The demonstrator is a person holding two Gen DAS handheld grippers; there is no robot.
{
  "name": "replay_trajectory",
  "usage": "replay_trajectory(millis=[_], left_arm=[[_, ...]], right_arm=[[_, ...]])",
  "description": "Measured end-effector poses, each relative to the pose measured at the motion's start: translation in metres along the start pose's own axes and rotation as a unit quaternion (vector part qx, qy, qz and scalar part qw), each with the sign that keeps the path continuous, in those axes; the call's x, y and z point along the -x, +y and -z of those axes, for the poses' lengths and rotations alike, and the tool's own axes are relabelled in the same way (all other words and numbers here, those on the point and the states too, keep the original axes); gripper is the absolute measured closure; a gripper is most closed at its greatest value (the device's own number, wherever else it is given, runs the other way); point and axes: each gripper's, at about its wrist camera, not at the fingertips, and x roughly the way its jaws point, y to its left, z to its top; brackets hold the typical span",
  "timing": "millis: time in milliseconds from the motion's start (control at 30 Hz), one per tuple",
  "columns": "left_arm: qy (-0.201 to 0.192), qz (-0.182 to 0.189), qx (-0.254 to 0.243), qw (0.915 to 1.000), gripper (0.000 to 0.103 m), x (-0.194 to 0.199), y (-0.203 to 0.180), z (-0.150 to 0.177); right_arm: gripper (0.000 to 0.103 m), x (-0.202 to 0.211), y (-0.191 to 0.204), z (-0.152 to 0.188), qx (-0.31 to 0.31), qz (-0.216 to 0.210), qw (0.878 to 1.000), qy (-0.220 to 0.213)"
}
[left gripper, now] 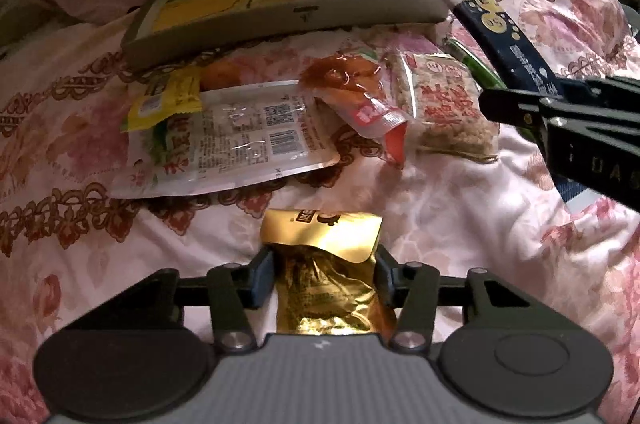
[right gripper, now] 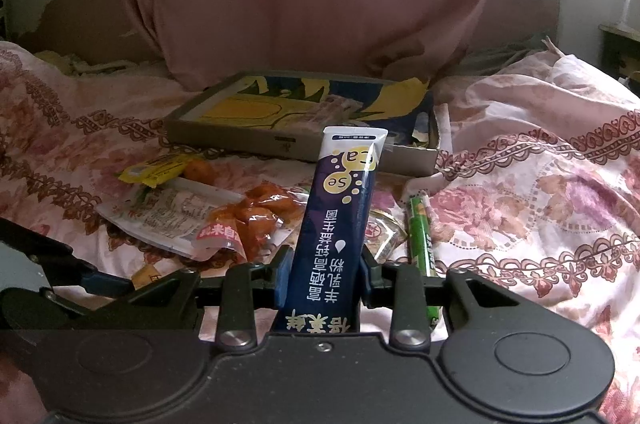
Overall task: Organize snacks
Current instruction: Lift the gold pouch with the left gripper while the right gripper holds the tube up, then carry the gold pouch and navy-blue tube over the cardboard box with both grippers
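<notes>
While the cardboard box (right gripper: 280, 140) on the bed is stiff enough to take by its wall, your packets are light and crushable. Your right gripper (right gripper: 326, 276) clamps the long blue sachet (right gripper: 344, 208) low, so its top may flop; your left gripper (left gripper: 324, 276) pinches the slick gold pouch (left gripper: 324, 264) mid-body, just off the quilt (left gripper: 460, 224).

snack packets (left gripper: 224, 140) strewn on bedspread (left gripper: 460, 208)

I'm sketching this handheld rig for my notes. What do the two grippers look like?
The left gripper has a grey ribbed body, black linkage bars with silver pivot pins, round black side discs and dark blue finger pads. The right gripper is alike, but its body is black. No cables or sleeves show.
</notes>
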Motion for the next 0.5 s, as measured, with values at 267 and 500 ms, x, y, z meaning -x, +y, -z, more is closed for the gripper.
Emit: replay_trajectory(millis=[267, 500], left_arm=[[-0.043, 0.015, 0.024, 0.9987, 0.049, 0.02, 0.004, -0.016], [-0.103, 0.018, 0.038, 0.9938, 0.049, 0.038, 0.006, -0.054]], right_arm=[[0.068, 0.003, -0.001, -0.001, -0.002, 0.001, 1.0, -0.006], [0.068, 0.002, -0.004, -0.003, -0.01, 0.001, 1.0, -0.014]])
